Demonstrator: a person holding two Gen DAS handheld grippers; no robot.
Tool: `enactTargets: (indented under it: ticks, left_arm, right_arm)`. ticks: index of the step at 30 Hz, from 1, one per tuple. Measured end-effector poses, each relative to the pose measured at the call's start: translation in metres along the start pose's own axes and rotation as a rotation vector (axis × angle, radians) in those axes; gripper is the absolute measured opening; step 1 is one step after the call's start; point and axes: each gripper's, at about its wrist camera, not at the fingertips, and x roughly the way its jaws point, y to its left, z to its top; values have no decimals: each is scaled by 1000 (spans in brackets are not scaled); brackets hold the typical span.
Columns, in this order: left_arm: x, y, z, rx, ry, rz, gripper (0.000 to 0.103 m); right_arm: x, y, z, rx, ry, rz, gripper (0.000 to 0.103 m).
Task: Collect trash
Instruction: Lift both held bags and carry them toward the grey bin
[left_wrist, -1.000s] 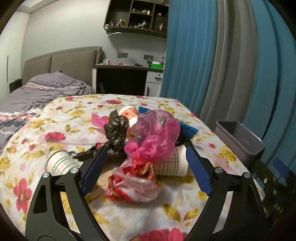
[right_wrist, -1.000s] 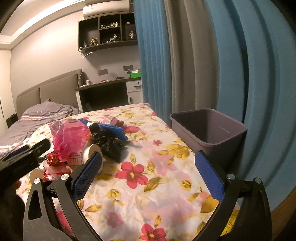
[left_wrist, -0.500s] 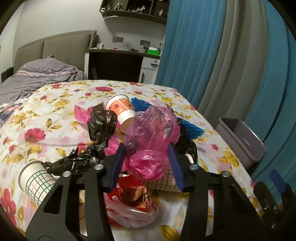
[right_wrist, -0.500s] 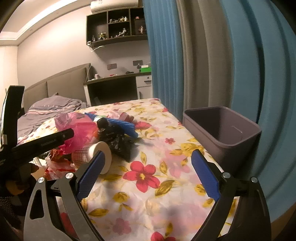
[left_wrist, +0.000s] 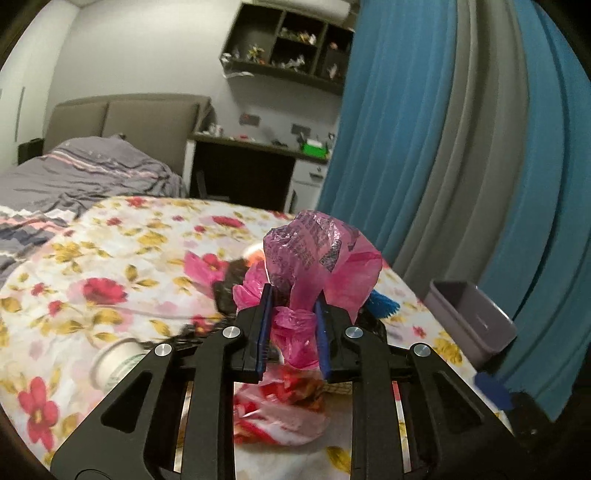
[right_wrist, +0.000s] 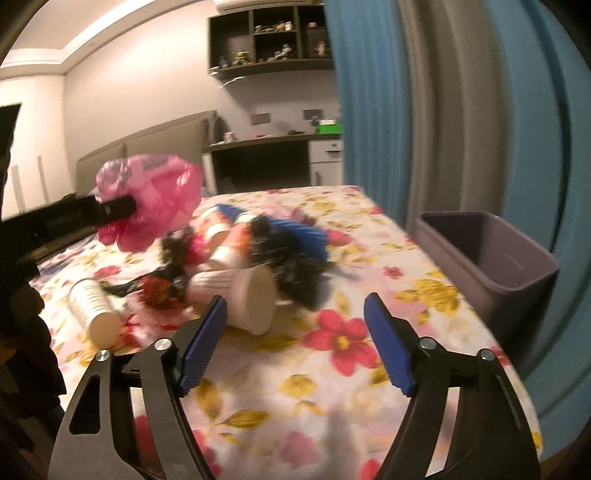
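Two grippers work over a flowered tablecloth (right_wrist: 343, 373) strewn with rubbish. Our left gripper (left_wrist: 291, 328) has just been closing, and its blue pads now pinch a crumpled pink plastic bag (left_wrist: 317, 258), which bulges above the fingers and, from the right wrist view, hangs clear of the cloth. Our right gripper (right_wrist: 295, 339) has just been narrowing too, yet its jaws stand fairly wide with only cloth showing between them; they grip nothing. Just beyond its left pad lies a white paper cup (right_wrist: 243, 295) on its side, mouth toward us. Behind that cup we see the rest of the heap: black plastic (right_wrist: 291, 273), something blue and bristly (right_wrist: 295, 232) and more cups, all blurred. Another cup (right_wrist: 94, 310), printed with a grid, lies apart at the left of the heap. Below our left gripper rests a red and white wrapper (left_wrist: 284, 410). Beside the table's right edge stands a grey bin (right_wrist: 513, 266), against blue and grey curtains (left_wrist: 461, 147).
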Motion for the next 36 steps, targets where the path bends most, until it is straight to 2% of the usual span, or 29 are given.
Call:
enactTargets:
  ticks: [6,10,14,23,26,31,36]
  left_arm:
    - [-29,21,-5,-3,-47,92,20]
    - [-39,37,-10,-11,-48,142,20]
    - [-46,54,-14,-42,-37,155,20]
    - [-47,71,-21,-72,-21,155,20]
    - [-47,73,-22,-74,-20,152,20]
    - [-44,74,-23,-76,-12,142,20]
    - [-41,74,-23,-77,-9,136,20]
  right_arm:
    - [9,34,-4,-30,43,125,67]
    - [17,61,-5,-64,66,169,65]
    - [27,82,-5,-102,95,195,60]
    - [50,103,-5,-142,153,188,51]
    - [55,110,-5,-154,167,191,45]
    - [59,113,-7,-170,176,180,24]
    - [59,110,-7,-171,171,181,15]
